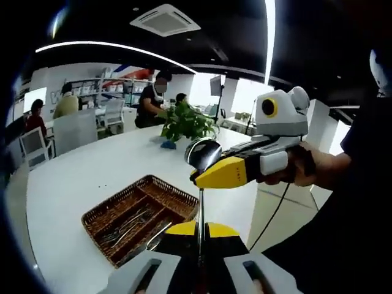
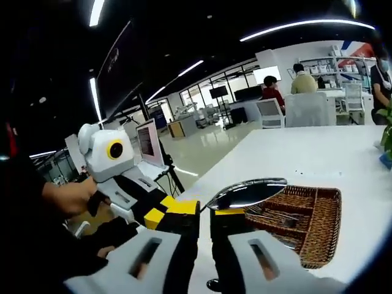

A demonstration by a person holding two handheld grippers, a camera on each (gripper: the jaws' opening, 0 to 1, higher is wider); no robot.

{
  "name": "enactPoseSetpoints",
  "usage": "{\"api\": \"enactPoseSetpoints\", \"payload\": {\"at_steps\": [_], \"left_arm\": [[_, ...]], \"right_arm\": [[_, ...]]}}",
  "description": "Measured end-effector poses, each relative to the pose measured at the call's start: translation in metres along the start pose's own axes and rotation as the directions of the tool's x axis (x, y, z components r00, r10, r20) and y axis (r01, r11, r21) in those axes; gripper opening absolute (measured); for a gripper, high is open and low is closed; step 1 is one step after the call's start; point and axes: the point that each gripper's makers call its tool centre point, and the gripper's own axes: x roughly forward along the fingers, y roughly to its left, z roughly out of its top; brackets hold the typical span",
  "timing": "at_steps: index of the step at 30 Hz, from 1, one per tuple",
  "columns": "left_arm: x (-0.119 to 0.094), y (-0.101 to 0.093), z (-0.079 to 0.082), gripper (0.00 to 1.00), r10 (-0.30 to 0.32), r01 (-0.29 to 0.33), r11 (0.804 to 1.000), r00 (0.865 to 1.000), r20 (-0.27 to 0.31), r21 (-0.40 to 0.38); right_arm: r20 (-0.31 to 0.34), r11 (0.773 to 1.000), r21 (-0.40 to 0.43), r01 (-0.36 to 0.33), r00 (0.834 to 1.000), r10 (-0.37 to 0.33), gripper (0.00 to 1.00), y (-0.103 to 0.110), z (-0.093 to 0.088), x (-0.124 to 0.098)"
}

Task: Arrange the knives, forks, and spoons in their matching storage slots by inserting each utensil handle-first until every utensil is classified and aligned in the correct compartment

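gripping spoon point(image 1: 203, 153) handle in left jaws | bowl touches right gripper point(image 1: 199, 177)

Left hand-held gripper point(image 1: 200, 260): two pale grey jaw shells, each with a slotted opening, black inner faces, yellow-and-black block ahead of them.
Left hand-held gripper seen from the right gripper view point(image 2: 160, 214): yellow and black front, grey-white body, black underside.
Right hand-held gripper point(image 2: 205, 260): the same pale grey slotted shells with black inner faces and a yellow patch.
Right hand-held gripper seen from the left gripper view point(image 1: 223, 173): pointed yellow nose, black band, white grip section, thin black cable hanging below.
Clothing: dark sleeve point(image 1: 361, 141), dark garment.
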Motion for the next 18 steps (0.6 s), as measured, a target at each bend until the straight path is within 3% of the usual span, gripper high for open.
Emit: {"api": "enactPoseSetpoints", "payload": {"at_steps": [9,15,18], "left_arm": [[-0.006,0.000,-0.001,0.01,-0.018,0.021,0.997,0.999,-0.044,0.074],[-0.008,0.003,-0.002,0.01,-0.025,0.029,0.996,0.998,-0.058,0.079],[-0.009,0.005,-0.005,0.01,-0.019,0.027,0.995,0.996,-0.083,0.092]], "right_arm": [[-0.049,0.997,-0.039,-0.073,0.996,0.071,0.10,0.001,-0.012,-0.008],[-0.173,0.981,-0.101,-0.164,0.974,0.145,0.09,0.010,-0.032,-0.014],[-0.119,0.962,-0.200,-0.183,0.980,0.162,0.07,0.022,-0.017,-0.018]]}}
